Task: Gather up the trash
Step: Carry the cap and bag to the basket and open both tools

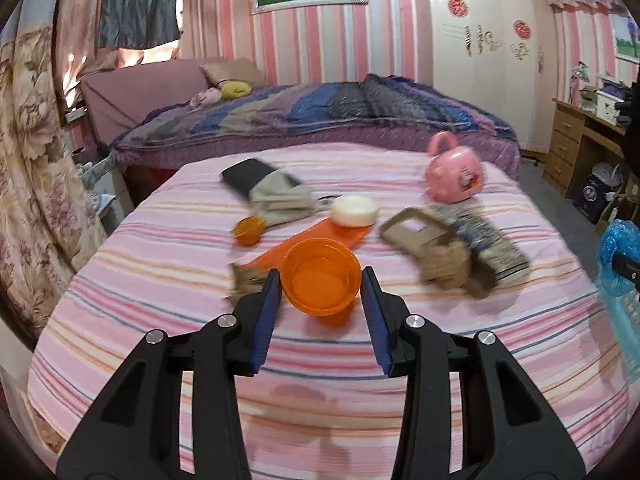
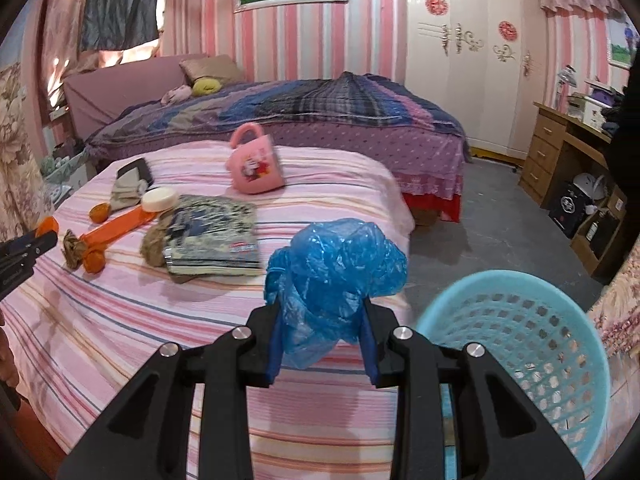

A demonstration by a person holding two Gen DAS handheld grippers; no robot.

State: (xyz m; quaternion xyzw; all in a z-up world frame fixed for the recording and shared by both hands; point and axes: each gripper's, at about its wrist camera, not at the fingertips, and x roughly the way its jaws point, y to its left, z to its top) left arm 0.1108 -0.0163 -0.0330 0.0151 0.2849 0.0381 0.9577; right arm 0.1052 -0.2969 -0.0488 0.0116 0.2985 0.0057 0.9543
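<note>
Left claw (image 1: 320, 280): clenched on an orange cup (image 1: 320, 276), centre of the left wrist frame, held above the striped bed (image 1: 160, 300).

Right claw (image 2: 322, 312): grasping a crumpled blue plastic bag (image 2: 336, 272), centre of the right wrist frame, near the bed's right edge.

Light blue basket (image 2: 520, 340): lower right of the right wrist frame, beside the bed, just right of the bag.

On the bed, left wrist frame:
- white round soap (image 1: 355, 211), upper centre, resting on an orange strip (image 1: 316, 240);
- small orange ball (image 1: 249, 231), left of the strip;
- grey cloth (image 1: 280, 200) over a dark flat item, upper left;
- pink toy bag (image 1: 454, 176), upper right;
- magazine (image 1: 488, 240), right, with brown crumpled paper (image 1: 446, 266) touching its near edge;
- brown paper scrap (image 1: 246, 282), just left of the left claw.
</note>
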